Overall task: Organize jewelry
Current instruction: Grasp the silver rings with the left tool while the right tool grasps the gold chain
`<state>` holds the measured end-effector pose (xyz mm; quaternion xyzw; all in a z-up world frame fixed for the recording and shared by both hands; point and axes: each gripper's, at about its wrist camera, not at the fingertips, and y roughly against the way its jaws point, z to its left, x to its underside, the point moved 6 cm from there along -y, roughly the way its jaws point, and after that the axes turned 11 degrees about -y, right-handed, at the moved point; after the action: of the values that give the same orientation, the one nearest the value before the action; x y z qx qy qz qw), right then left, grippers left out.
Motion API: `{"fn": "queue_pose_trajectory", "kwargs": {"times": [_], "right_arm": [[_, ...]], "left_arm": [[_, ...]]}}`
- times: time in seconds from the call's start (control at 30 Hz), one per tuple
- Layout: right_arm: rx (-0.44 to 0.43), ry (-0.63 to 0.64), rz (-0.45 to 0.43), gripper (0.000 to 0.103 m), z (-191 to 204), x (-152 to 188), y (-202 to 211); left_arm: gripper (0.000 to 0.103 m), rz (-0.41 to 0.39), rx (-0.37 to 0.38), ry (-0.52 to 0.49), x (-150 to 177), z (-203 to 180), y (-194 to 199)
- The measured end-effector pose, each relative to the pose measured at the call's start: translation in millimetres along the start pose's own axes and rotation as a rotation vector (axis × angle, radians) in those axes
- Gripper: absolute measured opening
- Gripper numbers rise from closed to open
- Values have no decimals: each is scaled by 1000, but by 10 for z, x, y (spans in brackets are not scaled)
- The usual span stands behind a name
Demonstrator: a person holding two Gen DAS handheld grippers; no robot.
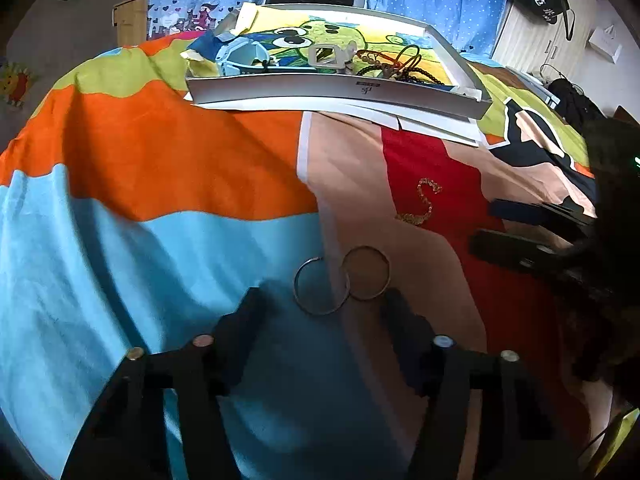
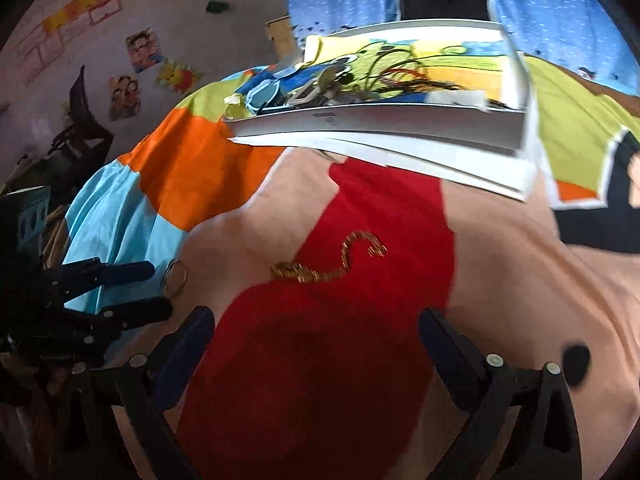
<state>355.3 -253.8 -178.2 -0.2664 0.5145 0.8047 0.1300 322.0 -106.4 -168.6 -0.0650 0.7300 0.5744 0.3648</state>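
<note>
On the bedspread (image 1: 180, 152), only the left view shows two hoops (image 1: 342, 280), just ahead of the left gripper (image 1: 324, 300), jaws apart, empty; right gripper (image 2: 316, 320) gapes below the gold chain (image 2: 332, 260).

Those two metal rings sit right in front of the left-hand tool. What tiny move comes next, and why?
Probably ease the left gripper forward and close on the two hoop rings: they lie loose on the bedspread between its open fingers, not yet pinched.

Two thin shiny metal hoop rings (image 1: 340, 280); glittering gold metal chain (image 2: 332, 260); matt multicoloured cotton-like bedsheet (image 1: 180, 152); smooth white cardboard tray (image 1: 340, 94) at twelve o'clock.
</note>
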Motion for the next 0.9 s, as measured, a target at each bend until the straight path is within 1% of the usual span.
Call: {"fn": "queue_pose_trajectory", "kwargs": {"times": [0.07,0.1,0.17,0.27,0.33,0.4,0.47,0.5,0.53,0.57,0.67,0.8,0.9], "right_arm": [[-6,-10,18,94,-21,-71,-123],[-8,-18,33,92,-37,-106,-198],[-10,-32,52,84,-55,-159,-302],[-9,-42,77,82,-78,-212,-424],[-10,-34,86,82,-60,-230,-480],[-10,-27,86,76,-43,-225,-508],[-13,-17,95,60,-28,-198,-524],[-17,-14,98,56,-29,-192,-521],[-27,-14,101,46,-27,-181,-516],[-38,-20,106,39,-26,-168,-512],[-55,-35,113,33,-36,-150,-507],[-84,-67,117,32,-35,-108,-480],[-116,-112,114,30,-49,-47,-418]], "left_arm": [[41,4,6,-7,-15,-3,-26],[39,4,7,-9,-21,-18,-40],[36,6,9,-4,-24,-11,-57],[33,1,24,33,-22,22,-48],[27,-1,31,51,-22,37,-45],[25,-2,38,63,-25,44,-45],[25,-3,38,64,-27,40,-46],[25,-4,39,63,-31,34,-44],[25,-5,40,65,-31,31,-44],[25,-7,45,71,-28,36,-38],[25,-10,55,83,-24,49,-30],[25,-16,60,86,-22,45,-7],[25,-20,58,80,-12,37,16]]}}
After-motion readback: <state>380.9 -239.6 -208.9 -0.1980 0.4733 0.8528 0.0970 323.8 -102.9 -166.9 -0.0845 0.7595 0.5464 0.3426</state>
